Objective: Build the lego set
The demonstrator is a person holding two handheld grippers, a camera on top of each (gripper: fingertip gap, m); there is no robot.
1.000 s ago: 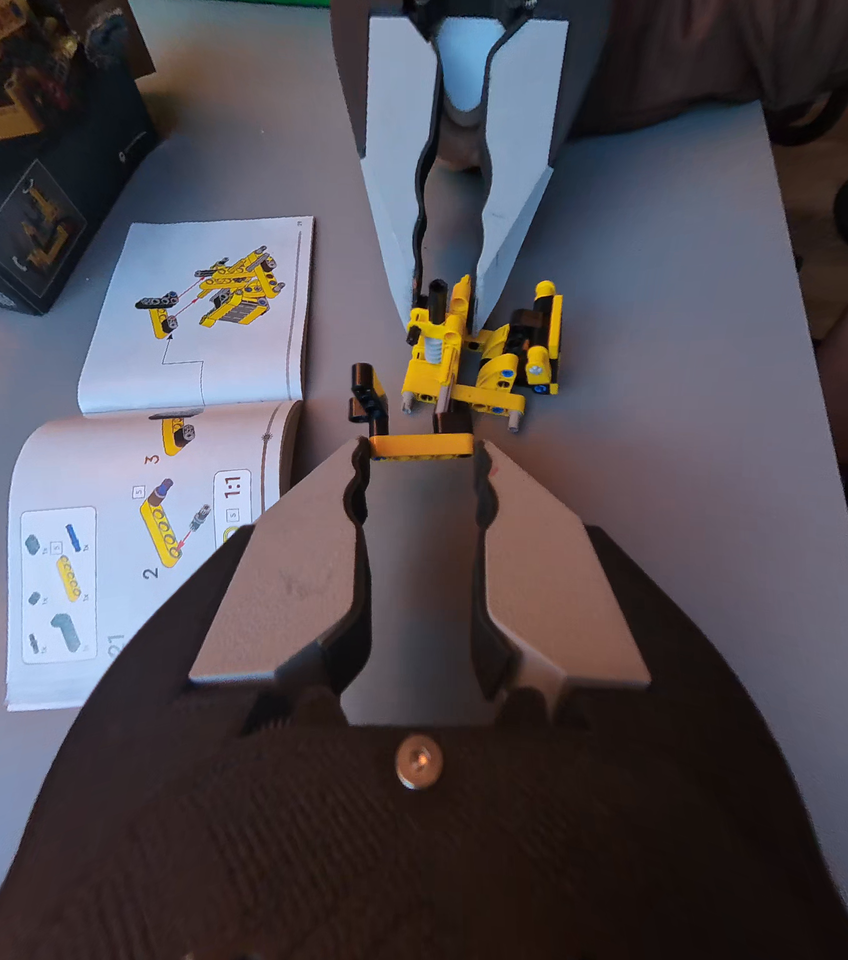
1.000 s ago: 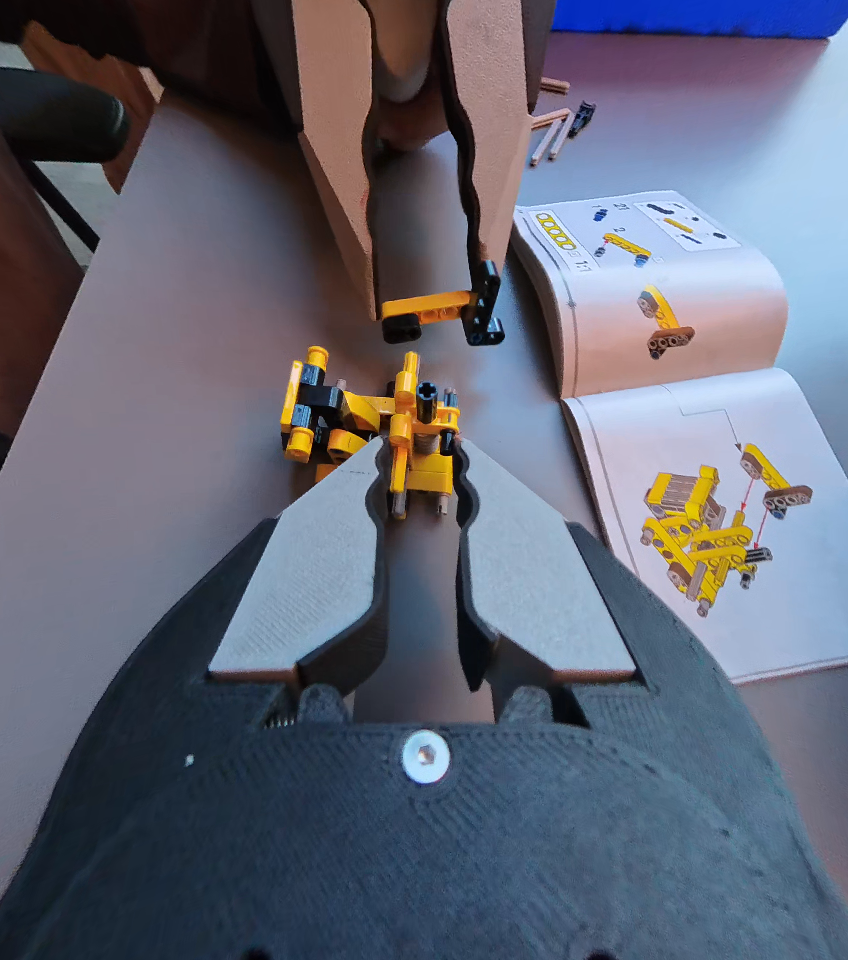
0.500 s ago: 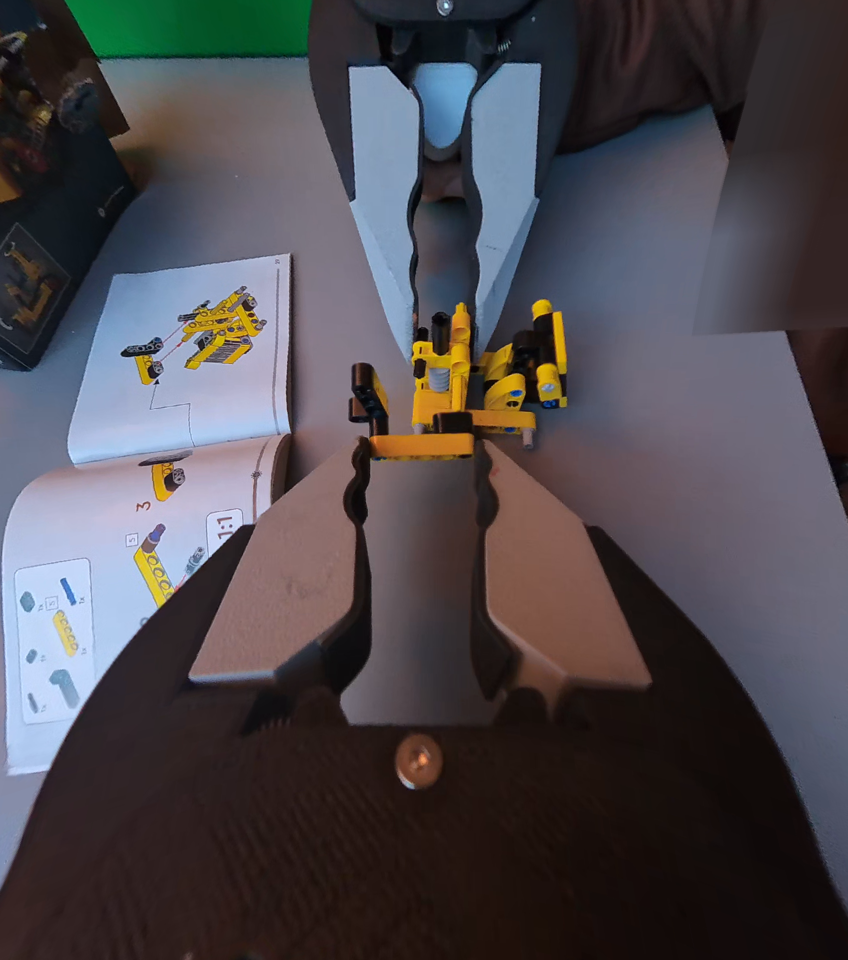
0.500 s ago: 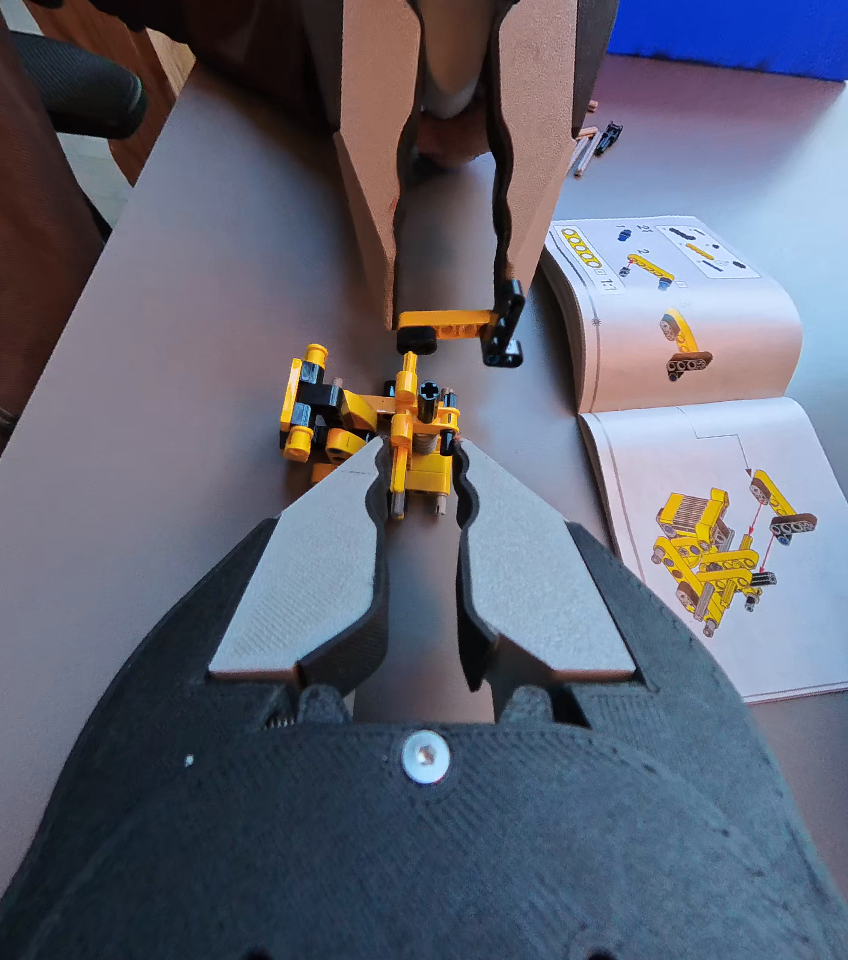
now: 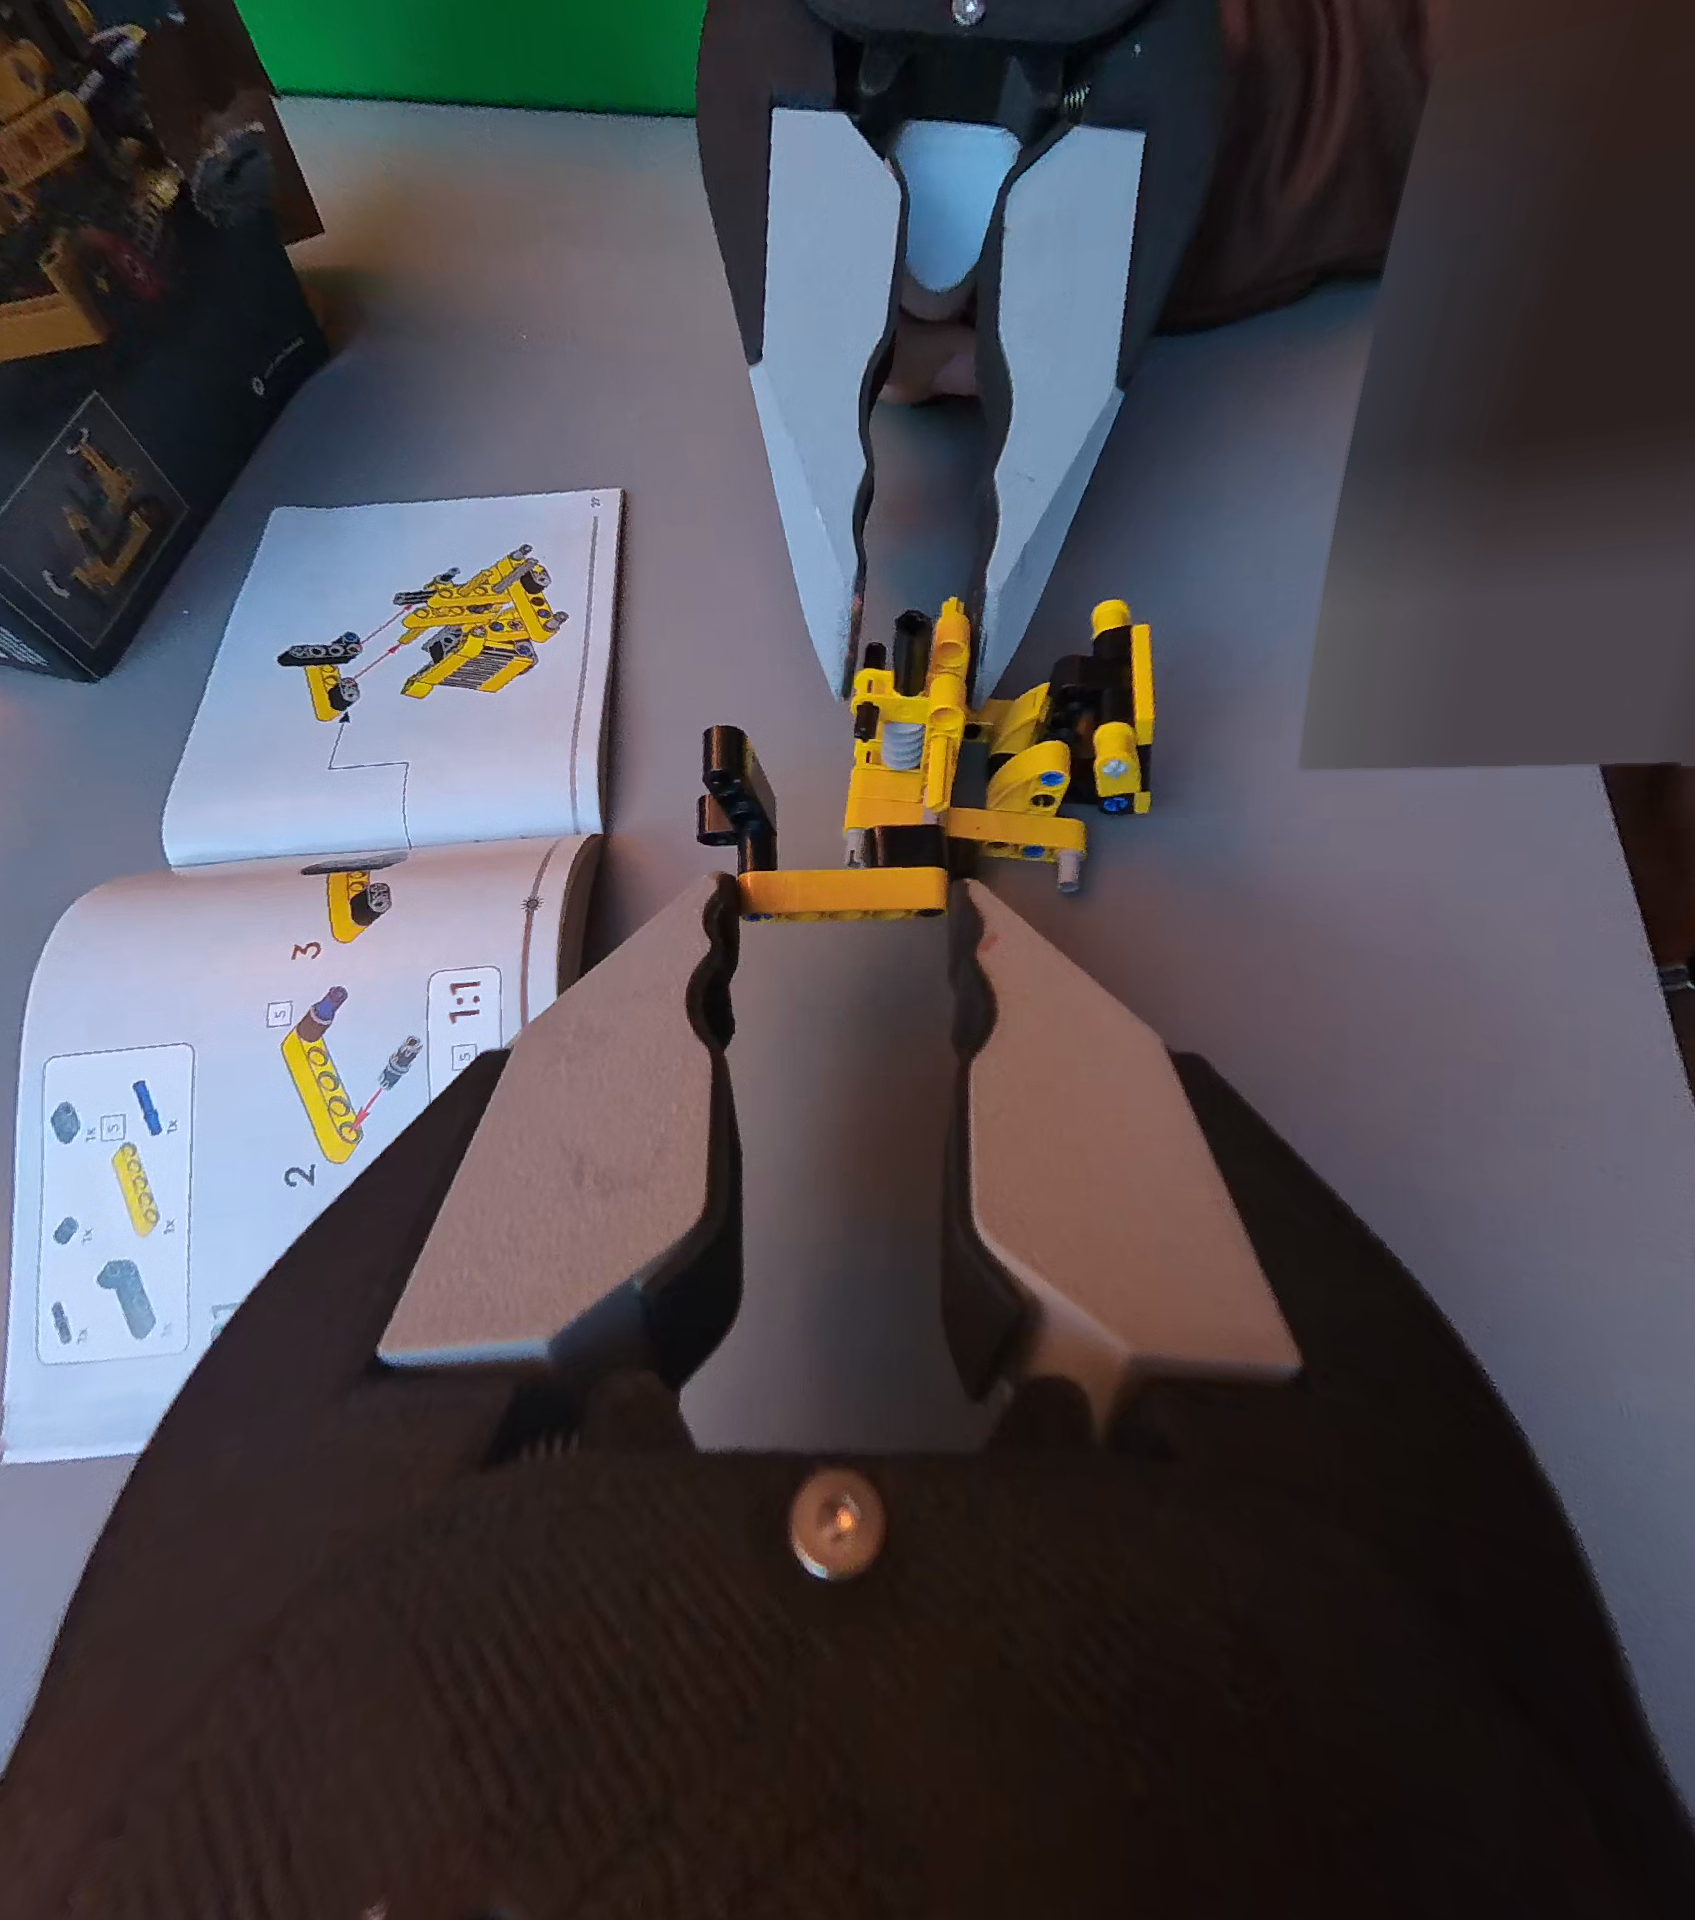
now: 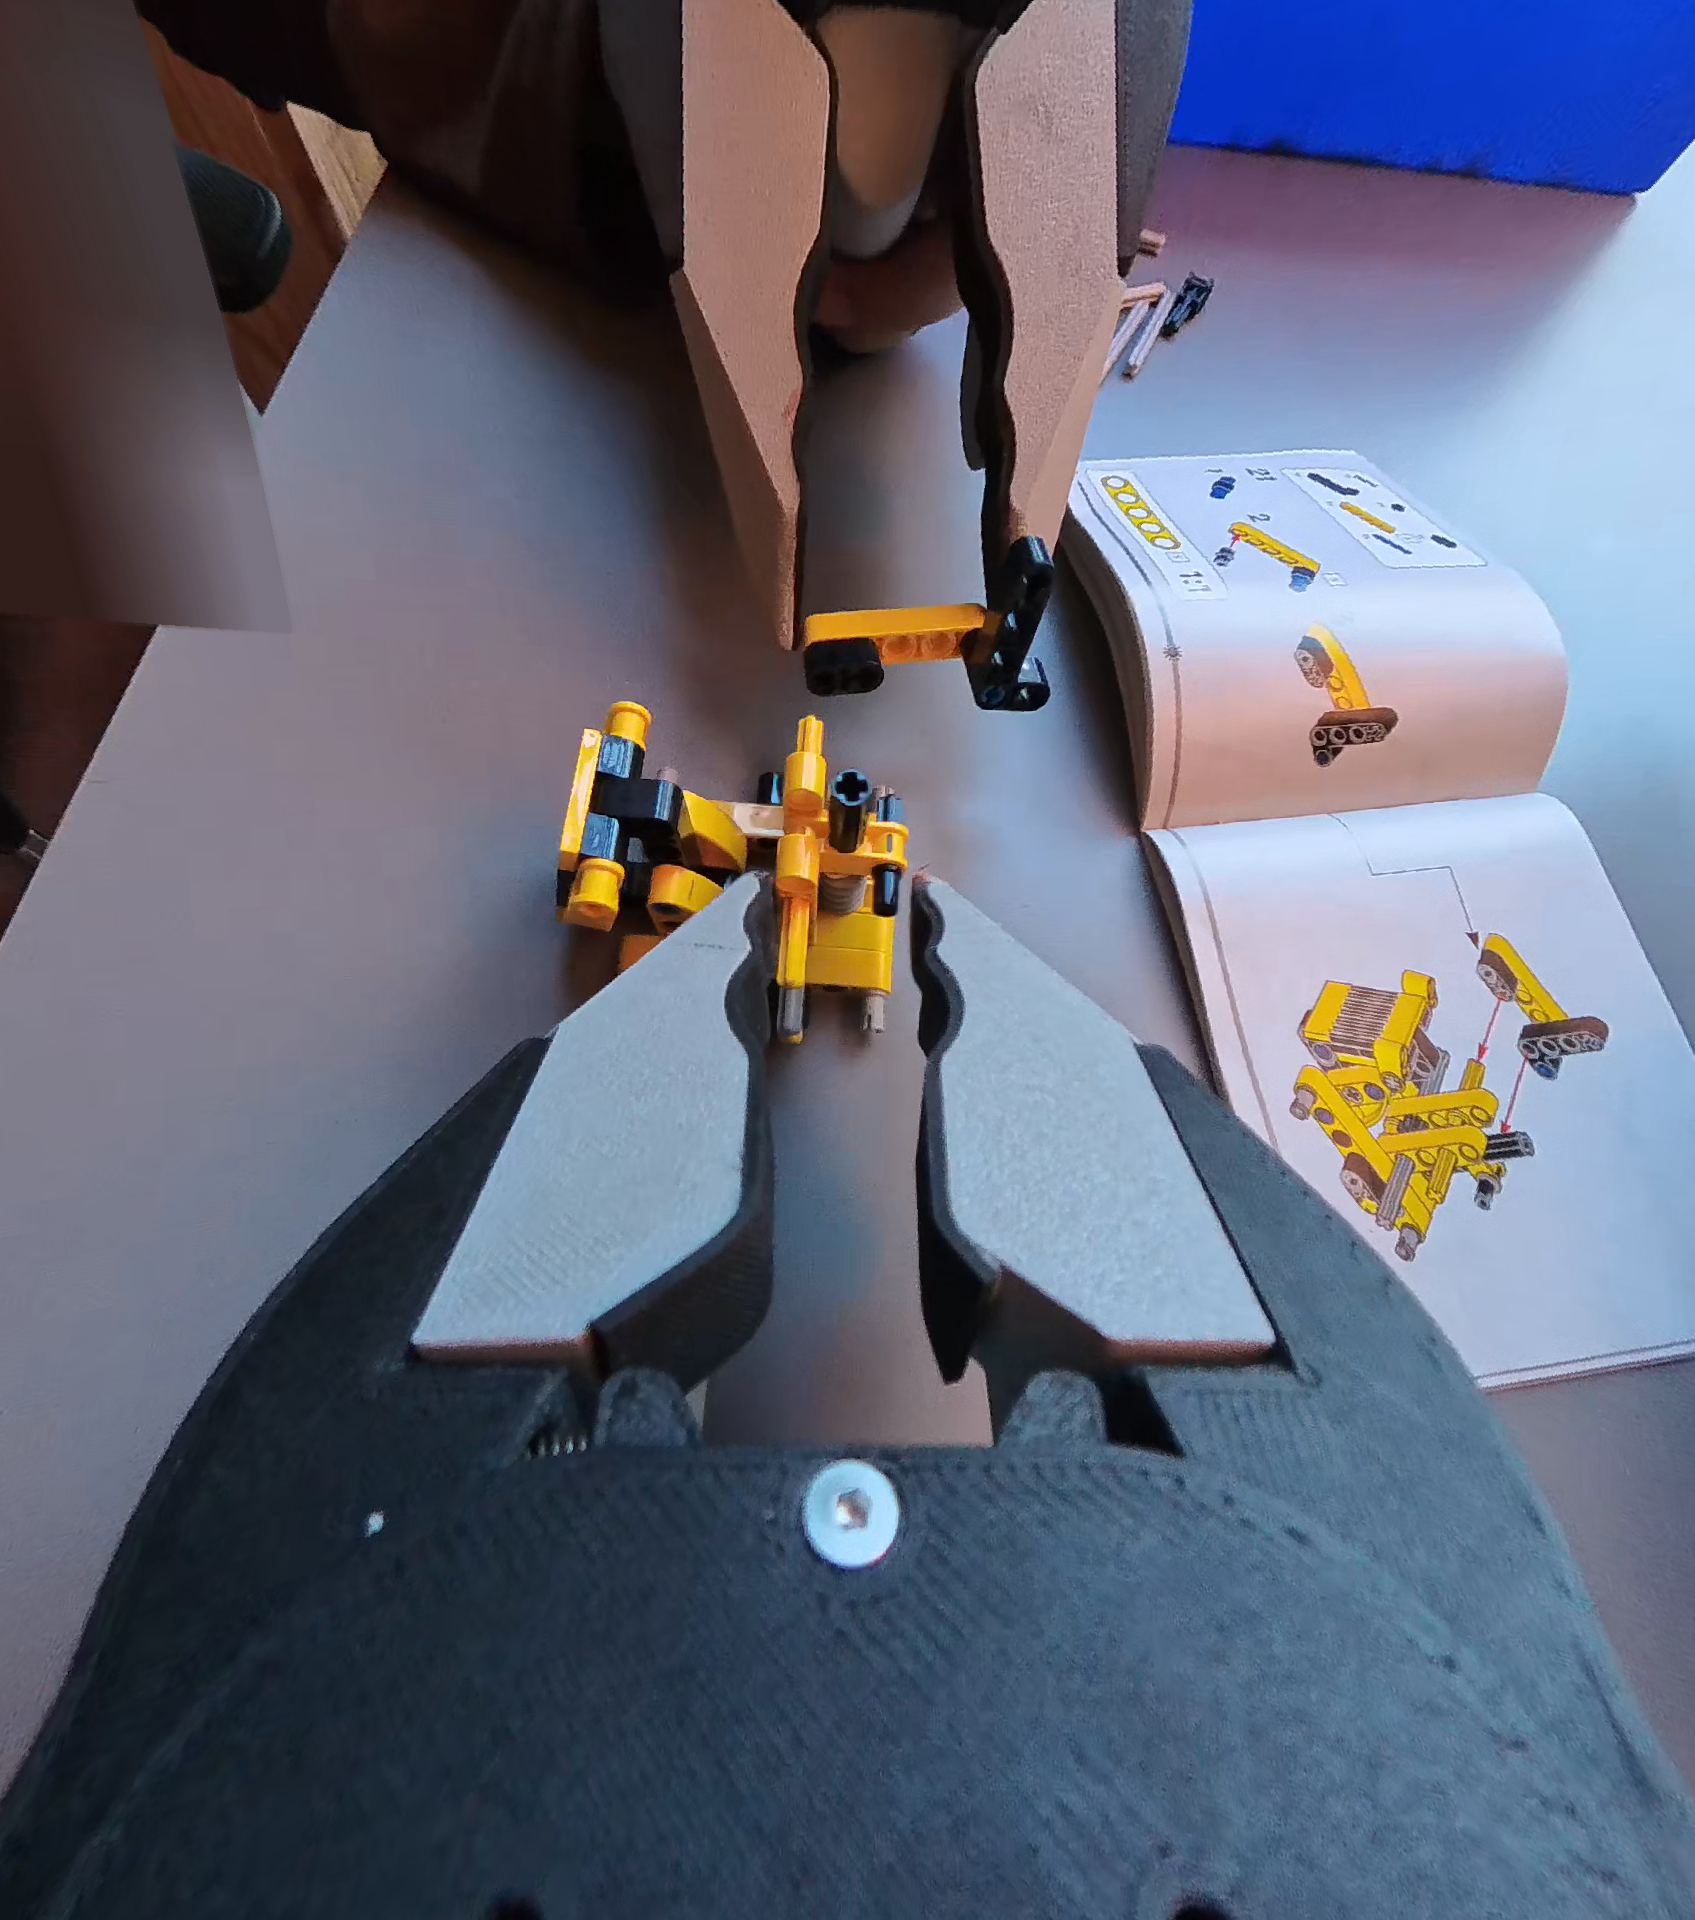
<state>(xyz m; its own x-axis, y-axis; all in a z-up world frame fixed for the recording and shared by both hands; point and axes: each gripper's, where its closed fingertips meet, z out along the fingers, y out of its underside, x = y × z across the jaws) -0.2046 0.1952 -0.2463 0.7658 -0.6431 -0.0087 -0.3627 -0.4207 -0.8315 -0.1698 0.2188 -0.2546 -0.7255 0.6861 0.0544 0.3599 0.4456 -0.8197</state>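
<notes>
Clamped across our left gripper [image 5: 843,902] is a yellow beam [image 5: 843,894] with black end pieces, held just short of the yellow-and-black model [image 6: 770,873] on the grey table [image 5: 1342,1039]. Our right gripper [image 6: 838,914] faces it from the opposite side, its fingers set either side of the model's body; whether they are pressing it we cannot tell. Beside the model lies an open instruction booklet [image 5: 386,675] of printed diagrams and step numbers, and beyond that the dark set box [image 5: 64,343]. Past the model's far side from the booklet the table edge [image 5: 1653,935] runs close. Small loose parts [image 6: 1160,317] lie farther off.
</notes>
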